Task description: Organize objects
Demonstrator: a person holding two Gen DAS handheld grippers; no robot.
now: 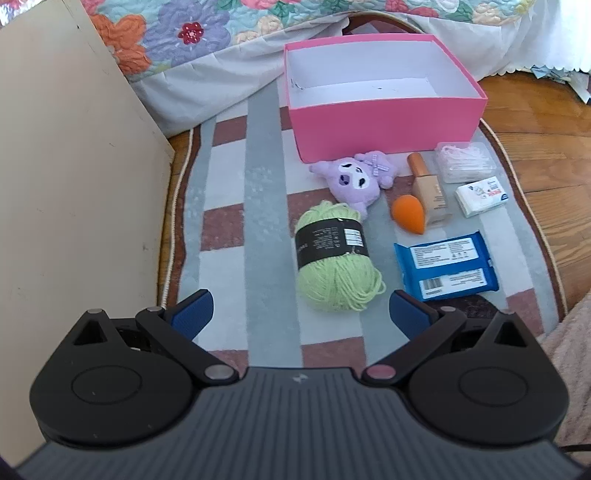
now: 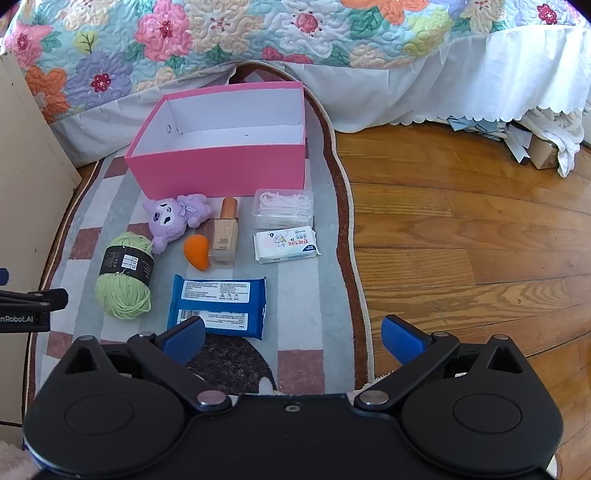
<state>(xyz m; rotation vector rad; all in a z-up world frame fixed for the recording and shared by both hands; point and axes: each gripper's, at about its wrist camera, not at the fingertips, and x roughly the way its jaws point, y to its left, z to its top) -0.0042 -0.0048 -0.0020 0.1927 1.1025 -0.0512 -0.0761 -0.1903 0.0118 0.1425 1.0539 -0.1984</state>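
An empty pink box (image 1: 388,125) (image 2: 218,168) with a white inside stands at the far end of a rug. In front of it lie a purple plush toy (image 1: 356,179) (image 2: 173,218), a green yarn ball (image 1: 338,258) (image 2: 123,277), an orange makeup sponge (image 1: 408,212) (image 2: 197,252), a foundation bottle (image 1: 426,190) (image 2: 223,234), a blue wipes pack (image 1: 447,267) (image 2: 218,304), a white tissue pack (image 1: 482,195) (image 2: 286,243) and a clear floss-pick box (image 1: 463,162) (image 2: 282,208). My left gripper (image 1: 301,314) is open just short of the yarn. My right gripper (image 2: 293,338) is open near the wipes pack.
The striped rug (image 1: 229,206) (image 2: 310,295) lies on a wooden floor (image 2: 461,240). A bed with a floral quilt (image 2: 240,33) stands behind the box. A beige cabinet side (image 1: 66,166) rises at the left. The left gripper's body (image 2: 26,306) shows at the right wrist view's left edge.
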